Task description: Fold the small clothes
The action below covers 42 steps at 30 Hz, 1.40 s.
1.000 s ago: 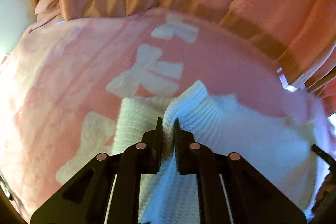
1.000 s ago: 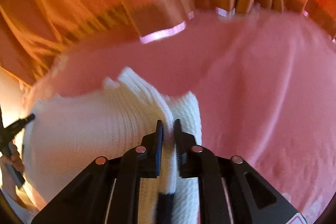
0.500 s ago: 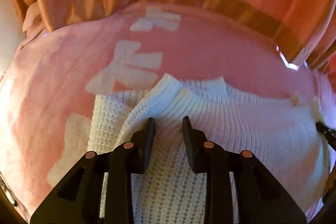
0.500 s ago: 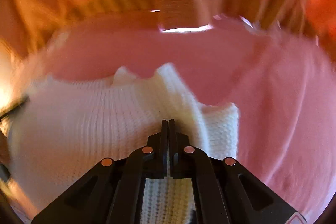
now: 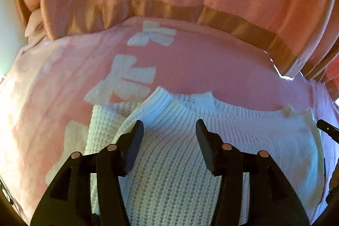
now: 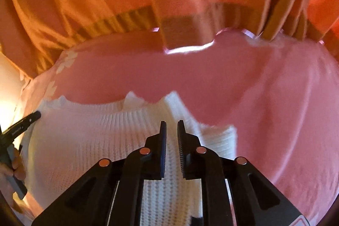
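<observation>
A small white knit sweater [image 5: 243, 141] lies flat on a pink blanket [image 5: 201, 69], its ribbed hem toward the far side. My left gripper [image 5: 169, 127] is wide open just above the sweater's left part, holding nothing. In the right wrist view the same sweater [image 6: 84, 141] fills the lower left. My right gripper [image 6: 171, 126] hovers over the sweater's right part with its jaws a narrow gap apart and no cloth between them. The left gripper's tip [image 6: 27, 120] shows at the left edge.
The pink blanket has white bow prints [image 5: 131, 79] on its left part. An orange-pink curtain with a tan band [image 5: 169, 10] hangs along the far edge. The other gripper's tip [image 5: 327, 127] shows at the right edge of the left wrist view.
Both grippers have let go of the sweater. The left opened first and is now wide; the right has just opened a little. The sweater has dropped flat onto the blanket.
</observation>
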{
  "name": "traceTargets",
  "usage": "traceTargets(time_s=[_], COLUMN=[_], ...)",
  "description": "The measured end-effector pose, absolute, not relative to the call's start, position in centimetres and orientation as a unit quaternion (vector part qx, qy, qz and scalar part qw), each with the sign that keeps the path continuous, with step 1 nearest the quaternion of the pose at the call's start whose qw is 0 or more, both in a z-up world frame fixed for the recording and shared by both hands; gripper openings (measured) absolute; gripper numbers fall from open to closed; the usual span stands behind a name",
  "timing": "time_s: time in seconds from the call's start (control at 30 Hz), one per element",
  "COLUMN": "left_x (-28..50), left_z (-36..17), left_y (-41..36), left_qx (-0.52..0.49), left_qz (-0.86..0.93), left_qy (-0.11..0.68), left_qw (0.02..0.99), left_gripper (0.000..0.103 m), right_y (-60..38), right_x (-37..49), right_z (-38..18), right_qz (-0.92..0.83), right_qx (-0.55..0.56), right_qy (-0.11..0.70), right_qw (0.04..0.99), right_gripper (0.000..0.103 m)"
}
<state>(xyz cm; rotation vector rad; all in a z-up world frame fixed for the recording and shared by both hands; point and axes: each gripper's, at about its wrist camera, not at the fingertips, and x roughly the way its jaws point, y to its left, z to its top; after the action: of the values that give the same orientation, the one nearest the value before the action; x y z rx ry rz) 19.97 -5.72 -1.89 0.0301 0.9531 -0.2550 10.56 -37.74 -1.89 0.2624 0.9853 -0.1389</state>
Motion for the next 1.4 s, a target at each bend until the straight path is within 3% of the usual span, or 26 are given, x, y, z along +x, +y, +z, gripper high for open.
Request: traceTargets(time_s=[0.1, 0.43, 0.8, 0.9, 1.0, 1.2, 1.4], left_x=[21.2, 23.4, 19.5, 17.2, 15.1, 11.5, 8.5], left_z=[-3.1, -5.0, -0.5, 0.6, 1.3, 1.0, -0.8], left_y=[-6.4, -7.6, -7.3, -6.6, -5.0, 0.3, 2.9], left_qx=[0.032, 0.072, 0.045, 0.072, 0.08, 0.004, -0.046], left_qz=[-0.111, -0.105, -0.115, -0.118, -0.114, -0.128, -0.11], left_qy=[0.467, 0.465, 0.461, 0.447, 0.443, 0.482, 0.522], left_qw=[0.877, 0.876, 0.879, 0.884, 0.885, 0.867, 0.844], left_gripper=[0.05, 0.057, 0.057, 0.058, 0.068, 0.075, 0.077], right_y=[-37.1, -38.6, -33.2, -33.3, -34.4, -35.6, -35.0], right_x=[11.6, 12.8, 6.8, 4.3, 1.6, -4.2, -6.8], right_z=[-3.8, -4.8, 0.5, 1.0, 1.1, 0.4, -2.1], right_qz=[-0.072, -0.071, -0.059, -0.065, -0.085, -0.076, -0.057], right_qx=[0.091, 0.104, 0.066, 0.053, 0.056, 0.106, 0.151], right_qy=[0.496, 0.479, 0.479, 0.482, 0.483, 0.493, 0.521], right_qw=[0.86, 0.868, 0.873, 0.872, 0.869, 0.86, 0.838], right_gripper=[0.0, 0.0, 0.003, 0.012, 0.026, 0.047, 0.049])
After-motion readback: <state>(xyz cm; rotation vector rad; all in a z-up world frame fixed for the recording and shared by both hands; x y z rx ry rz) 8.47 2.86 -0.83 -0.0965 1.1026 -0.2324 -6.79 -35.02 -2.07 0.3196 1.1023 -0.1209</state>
